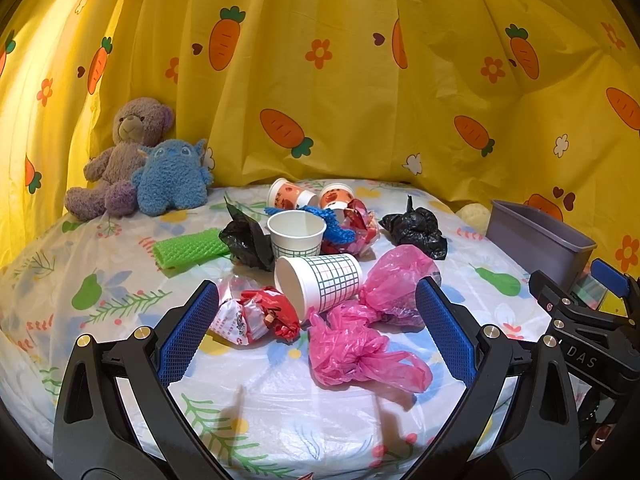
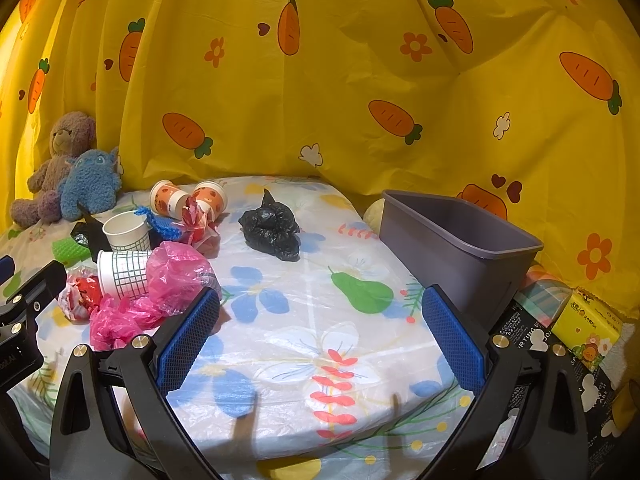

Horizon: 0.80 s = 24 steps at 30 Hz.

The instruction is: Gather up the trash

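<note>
Trash lies in a heap on the table: a pink plastic bag (image 1: 360, 344), a tipped checked paper cup (image 1: 320, 284), an upright paper cup (image 1: 296, 234), a red-white wrapper (image 1: 256, 316), black bags (image 1: 416, 230), a green foam net (image 1: 188, 248) and two orange cups (image 1: 304, 196). My left gripper (image 1: 318, 320) is open and empty, its fingers either side of the pink bag and tipped cup, just short of them. My right gripper (image 2: 320, 328) is open and empty over bare tablecloth. A grey bin (image 2: 460, 240) stands at the right edge.
A brown teddy (image 1: 128, 148) and a blue plush (image 1: 172, 180) sit at the back left. A yellow carrot-print curtain (image 2: 320, 80) hangs behind. A yellow tissue pack (image 2: 588, 332) and printed box lie to the right of the bin.
</note>
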Each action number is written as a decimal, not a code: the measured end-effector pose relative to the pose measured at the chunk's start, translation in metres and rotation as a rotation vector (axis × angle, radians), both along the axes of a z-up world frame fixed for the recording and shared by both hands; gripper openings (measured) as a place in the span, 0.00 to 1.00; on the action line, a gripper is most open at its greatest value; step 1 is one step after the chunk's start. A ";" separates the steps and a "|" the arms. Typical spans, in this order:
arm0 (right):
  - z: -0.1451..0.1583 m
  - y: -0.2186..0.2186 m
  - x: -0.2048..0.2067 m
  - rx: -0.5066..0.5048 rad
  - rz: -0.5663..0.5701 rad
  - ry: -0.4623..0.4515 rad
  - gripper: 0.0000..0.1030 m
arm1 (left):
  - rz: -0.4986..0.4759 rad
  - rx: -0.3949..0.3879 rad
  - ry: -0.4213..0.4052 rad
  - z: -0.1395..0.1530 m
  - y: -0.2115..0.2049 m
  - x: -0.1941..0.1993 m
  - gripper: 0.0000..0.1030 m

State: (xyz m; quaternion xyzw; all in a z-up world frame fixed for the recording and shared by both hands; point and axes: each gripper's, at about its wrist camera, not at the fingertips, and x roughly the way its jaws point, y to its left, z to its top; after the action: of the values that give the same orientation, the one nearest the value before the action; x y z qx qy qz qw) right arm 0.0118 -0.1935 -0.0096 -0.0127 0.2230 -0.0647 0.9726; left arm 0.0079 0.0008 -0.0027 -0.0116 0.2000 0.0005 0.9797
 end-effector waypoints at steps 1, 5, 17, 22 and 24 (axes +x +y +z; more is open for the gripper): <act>0.000 0.000 0.000 0.001 0.000 0.000 0.95 | 0.000 0.000 0.000 0.000 0.000 0.000 0.94; -0.001 0.000 0.001 0.001 0.001 0.002 0.95 | 0.001 -0.001 0.001 0.000 0.000 0.000 0.94; -0.002 0.000 0.002 0.004 0.003 0.003 0.95 | 0.000 0.000 0.003 0.000 0.000 0.001 0.94; -0.003 0.000 0.001 0.005 0.003 0.004 0.95 | -0.001 0.001 0.005 0.000 0.000 0.001 0.94; -0.003 0.000 0.001 0.004 0.003 0.003 0.95 | 0.000 0.001 0.003 0.000 0.000 0.001 0.94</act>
State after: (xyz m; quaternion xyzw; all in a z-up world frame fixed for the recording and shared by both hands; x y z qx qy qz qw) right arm 0.0131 -0.1939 -0.0122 -0.0112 0.2246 -0.0626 0.9724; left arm 0.0091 0.0012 -0.0026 -0.0112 0.2013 0.0004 0.9795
